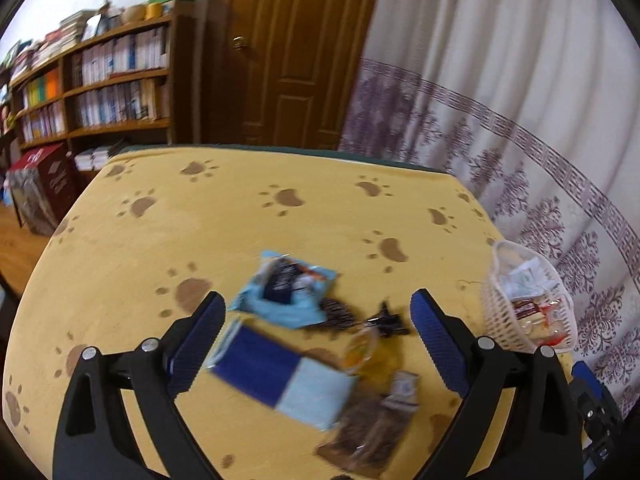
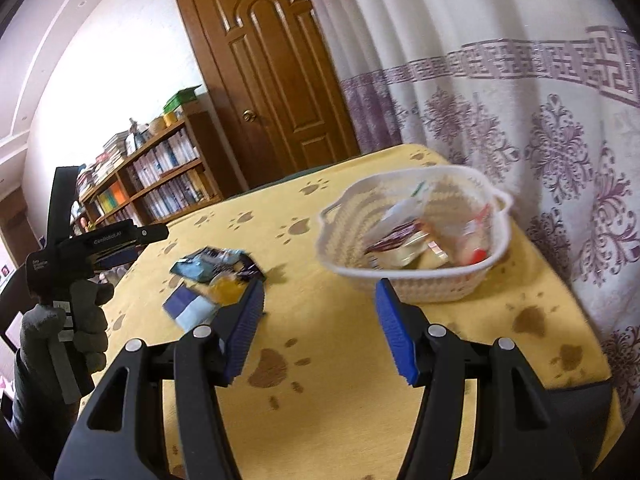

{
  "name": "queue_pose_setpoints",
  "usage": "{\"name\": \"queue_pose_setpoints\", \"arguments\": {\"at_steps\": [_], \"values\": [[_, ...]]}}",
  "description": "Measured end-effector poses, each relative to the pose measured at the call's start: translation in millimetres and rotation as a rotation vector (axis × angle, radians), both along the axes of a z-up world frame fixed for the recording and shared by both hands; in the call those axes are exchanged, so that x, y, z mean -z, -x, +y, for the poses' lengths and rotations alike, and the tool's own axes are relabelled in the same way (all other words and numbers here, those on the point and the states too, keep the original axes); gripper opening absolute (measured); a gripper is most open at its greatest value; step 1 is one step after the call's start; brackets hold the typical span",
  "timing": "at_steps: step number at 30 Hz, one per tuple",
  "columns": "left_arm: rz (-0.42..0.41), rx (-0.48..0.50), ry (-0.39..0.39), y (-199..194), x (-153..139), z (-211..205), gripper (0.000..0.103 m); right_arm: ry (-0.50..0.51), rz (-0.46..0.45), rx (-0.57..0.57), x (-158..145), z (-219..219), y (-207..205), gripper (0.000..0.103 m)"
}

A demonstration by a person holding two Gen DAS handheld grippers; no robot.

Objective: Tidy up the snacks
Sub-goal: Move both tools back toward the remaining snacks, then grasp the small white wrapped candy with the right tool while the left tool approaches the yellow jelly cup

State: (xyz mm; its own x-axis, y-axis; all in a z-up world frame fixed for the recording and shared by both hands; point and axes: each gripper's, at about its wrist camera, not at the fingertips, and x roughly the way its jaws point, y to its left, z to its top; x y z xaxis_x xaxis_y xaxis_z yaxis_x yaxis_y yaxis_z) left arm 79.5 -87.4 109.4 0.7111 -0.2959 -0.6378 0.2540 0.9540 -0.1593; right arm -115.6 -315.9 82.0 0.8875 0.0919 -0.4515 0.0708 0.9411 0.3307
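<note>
The desk [image 1: 240, 216] is carrying a white basket [image 2: 404, 236] at its curtain-side edge. Only the left wrist view is showing the brown snack packet [image 1: 368, 432] in the loose pile. Only the right is showing the gloved hand [image 2: 86, 320] gripping the left gripper [image 1: 316, 320] (jaws wide, empty). The right gripper [image 2: 320, 312] is sitting half-open, empty.

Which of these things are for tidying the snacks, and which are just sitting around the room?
For the job:
- white basket, some snacks already inside
- light blue snack bag
- blue and pale blue packet
- brown snack bag
- small dark wrapped sweets
- left gripper and right gripper, both open and empty

Just around:
- bookshelf
- door
- curtain
- table
</note>
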Motion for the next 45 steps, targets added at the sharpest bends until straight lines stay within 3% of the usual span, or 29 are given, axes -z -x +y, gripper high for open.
{"name": "queue_pose_setpoints", "arguments": {"at_steps": [7, 10, 18, 29, 35, 39, 45], "values": [[0.006, -0.07, -0.002, 2, 11, 40, 0.093, 0.009, 0.052, -0.081, 11, 38, -11, 0.061], [0.021, -0.084, 0.011, 3, 18, 52, 0.093, 0.005, 0.082, -0.121, 18, 52, -18, 0.07], [0.07, -0.116, 0.041, 1, 43, 77, 0.093, -0.035, 0.186, -0.228, 41, 86, -42, 0.07], [0.053, -0.16, -0.001, 0, 54, 89, 0.093, -0.058, 0.266, -0.245, 54, 101, -100, 0.07], [0.05, -0.173, -0.012, 1, 56, 92, 0.093, 0.005, 0.314, -0.217, 64, 110, -131, 0.057], [0.055, -0.166, -0.014, 0, 58, 89, 0.093, 0.079, 0.318, -0.186, 64, 111, -136, 0.042], [0.066, -0.161, -0.016, -1, 62, 87, 0.093, 0.145, 0.303, -0.182, 64, 111, -130, 0.034]]}}
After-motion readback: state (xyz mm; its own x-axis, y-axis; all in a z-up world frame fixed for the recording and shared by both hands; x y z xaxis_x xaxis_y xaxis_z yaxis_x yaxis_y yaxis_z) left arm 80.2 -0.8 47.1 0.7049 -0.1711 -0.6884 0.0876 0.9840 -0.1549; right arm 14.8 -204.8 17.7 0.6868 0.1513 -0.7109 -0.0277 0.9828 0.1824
